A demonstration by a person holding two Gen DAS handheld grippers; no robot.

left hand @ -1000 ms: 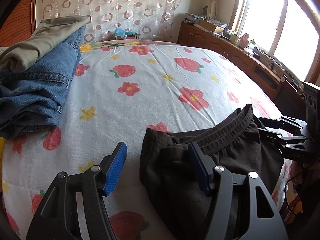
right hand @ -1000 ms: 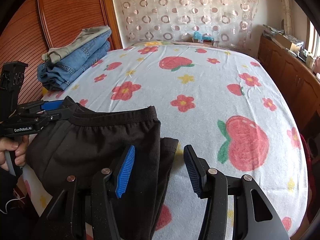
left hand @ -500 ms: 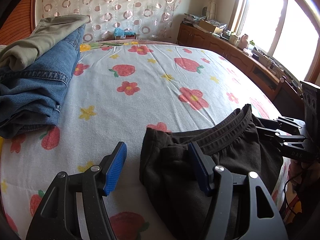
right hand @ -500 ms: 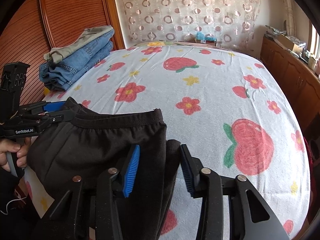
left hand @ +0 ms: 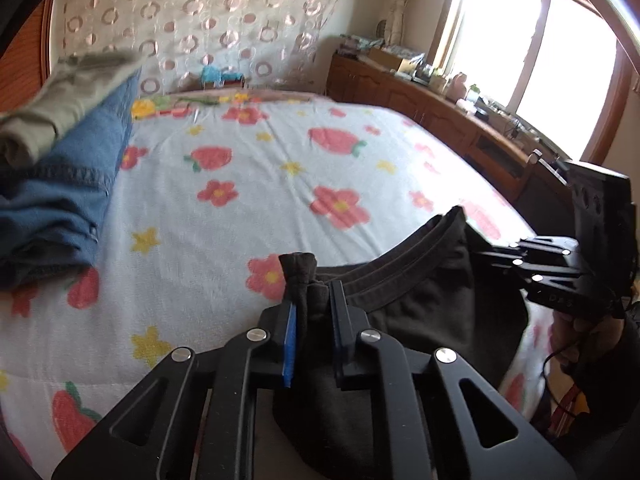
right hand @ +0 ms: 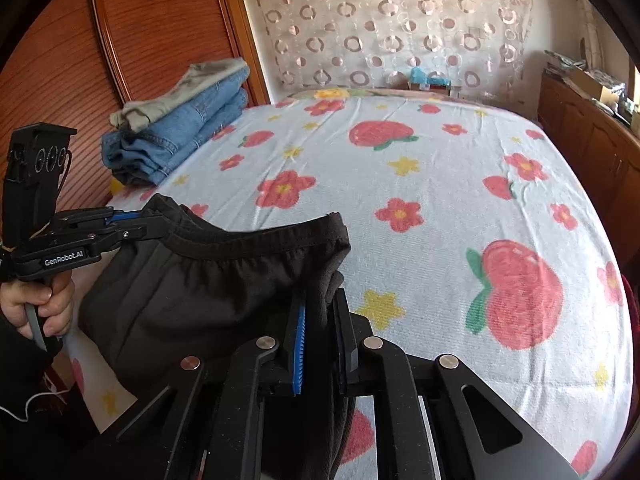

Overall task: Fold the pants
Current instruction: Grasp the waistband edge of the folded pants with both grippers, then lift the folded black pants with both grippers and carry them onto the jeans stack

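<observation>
Left gripper (left hand: pixel 312 304): jaws just closed, clamped on a bunched corner of black pants (left hand: pixel 420 308) at the waistband. Pants slung between both grippers, over near edge of flowered bed (left hand: pixel 240 216). Right gripper (right hand: pixel 322 312): jaws just closed, pinching the opposite waistband corner. Folded jeans (right hand: pixel 176 136) well ahead, left.

Bed (right hand: pixel 420 184), strawberry-and-flower cover; black pants (right hand: pixel 208 288) at near edge, folded jeans stack (right hand: pixel 180 136) far left.
</observation>
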